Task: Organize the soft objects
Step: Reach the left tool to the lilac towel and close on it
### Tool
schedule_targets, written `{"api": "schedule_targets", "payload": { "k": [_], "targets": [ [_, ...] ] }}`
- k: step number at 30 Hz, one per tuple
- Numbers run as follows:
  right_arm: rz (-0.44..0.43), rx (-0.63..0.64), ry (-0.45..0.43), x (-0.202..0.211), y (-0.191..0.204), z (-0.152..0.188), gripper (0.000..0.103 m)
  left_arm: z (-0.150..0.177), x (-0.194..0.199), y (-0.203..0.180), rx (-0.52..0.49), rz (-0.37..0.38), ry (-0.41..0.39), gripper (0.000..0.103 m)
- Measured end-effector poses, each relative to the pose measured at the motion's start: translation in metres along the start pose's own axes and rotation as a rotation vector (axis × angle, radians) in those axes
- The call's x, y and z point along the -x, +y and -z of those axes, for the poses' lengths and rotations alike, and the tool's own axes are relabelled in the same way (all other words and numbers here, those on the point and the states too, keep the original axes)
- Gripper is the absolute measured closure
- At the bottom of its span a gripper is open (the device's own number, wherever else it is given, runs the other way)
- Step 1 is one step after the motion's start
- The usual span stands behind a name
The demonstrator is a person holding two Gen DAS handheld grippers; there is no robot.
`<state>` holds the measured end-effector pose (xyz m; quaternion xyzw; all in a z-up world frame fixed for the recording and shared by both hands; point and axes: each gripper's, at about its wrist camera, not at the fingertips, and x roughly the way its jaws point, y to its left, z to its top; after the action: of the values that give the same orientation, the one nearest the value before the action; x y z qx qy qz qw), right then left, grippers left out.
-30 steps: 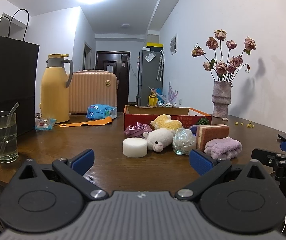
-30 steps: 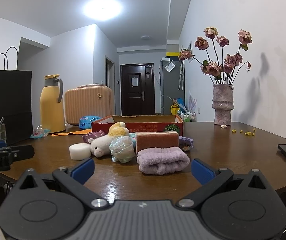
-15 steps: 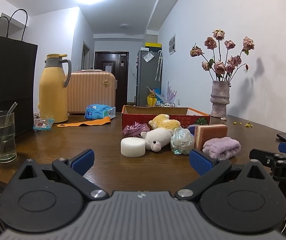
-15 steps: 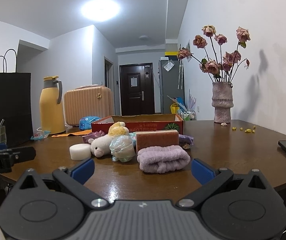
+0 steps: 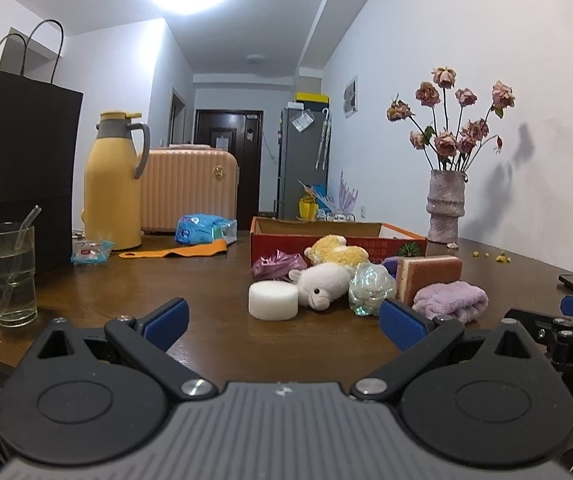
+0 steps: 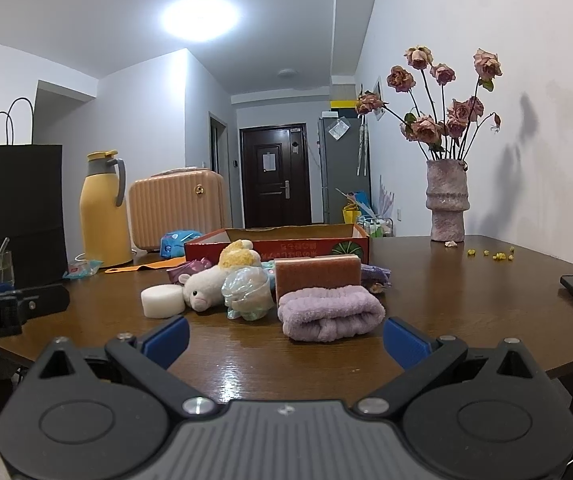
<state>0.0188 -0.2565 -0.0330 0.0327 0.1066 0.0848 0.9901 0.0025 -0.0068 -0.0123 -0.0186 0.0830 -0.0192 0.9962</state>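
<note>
Left wrist view takes in a glossy dark-brown wooden table (image 5: 214, 320) with a rounded edge, and at its middle a shallow red cardboard box (image 5: 338, 236), open-topped. In front of the box the soft things lie huddled close together: a rolled lilac terry towel (image 6: 330, 312) with a fuzzy nap nearest the right gripper, a rectangular sponge (image 6: 316, 274) of rust-coloured scouring pad over a pale foam layer standing on edge just behind it, a white plush lamb (image 5: 322, 282) lying on its side, a yellow plush toy (image 5: 336, 250) behind the lamb against the box wall, a crinkled, iridescent clear ball (image 5: 370, 288) between lamb and sponge, a shiny purple crumpled piece (image 5: 276, 264), and a smooth white foam puck (image 5: 273, 300), a short cylinder, at the left end touching the lamb. Both tools hover low at the near table edge, well short of the pile: the left gripper (image 5: 282, 316) has its blue ribbed pads spread wide with nothing between them, and the right gripper (image 6: 284, 338) likewise gapes wide and empty, aimed at the towel.
</note>
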Motion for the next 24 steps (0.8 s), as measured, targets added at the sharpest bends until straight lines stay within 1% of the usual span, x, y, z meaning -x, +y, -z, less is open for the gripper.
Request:
{"api": "schedule_targets", "payload": {
  "k": [3, 8, 9, 10, 11, 13, 14, 17, 21, 24],
  "targets": [
    [-0.019, -0.012, -0.016, 0.001, -0.002, -0.001, 0.000, 0.001, -0.001, 0.001, 0.003, -0.022, -0.013, 0.000],
    [-0.013, -0.036, -0.047, -0.002, -0.009, -0.002, 0.000, 0.003, -0.011, 0.000, -0.022, -0.023, -0.022, 0.000],
    [-0.026, -0.038, -0.059, -0.004, -0.010, -0.002, 0.000, 0.004, -0.013, 0.000, -0.020, -0.017, -0.031, 0.000],
    [-0.060, -0.039, -0.075, -0.007, -0.013, -0.001, 0.000, 0.005, -0.017, 0.000, -0.011, -0.001, -0.048, 0.000],
    [-0.086, -0.038, -0.077, -0.009, -0.015, -0.001, 0.000, 0.005, -0.021, -0.001, -0.004, 0.021, -0.048, 0.000],
    [-0.134, -0.013, -0.027, -0.020, -0.017, -0.002, 0.000, 0.002, -0.036, -0.007, -0.020, 0.078, 0.000, 0.000],
    [-0.131, 0.005, -0.001, -0.027, -0.019, -0.004, 0.000, 0.000, -0.043, -0.010, -0.020, 0.100, 0.021, 0.000],
    [-0.128, 0.037, 0.014, -0.045, -0.028, -0.010, 0.000, -0.005, -0.066, -0.024, 0.005, 0.137, 0.072, 0.000],
    [-0.139, -0.005, 0.033, -0.067, -0.055, -0.026, 0.000, -0.012, -0.098, -0.046, 0.037, 0.193, 0.141, 0.000],
    [-0.108, -0.006, 0.086, -0.089, -0.075, -0.037, 0.000, -0.014, -0.120, -0.064, 0.056, 0.226, 0.194, 0.000]
  ]
}}
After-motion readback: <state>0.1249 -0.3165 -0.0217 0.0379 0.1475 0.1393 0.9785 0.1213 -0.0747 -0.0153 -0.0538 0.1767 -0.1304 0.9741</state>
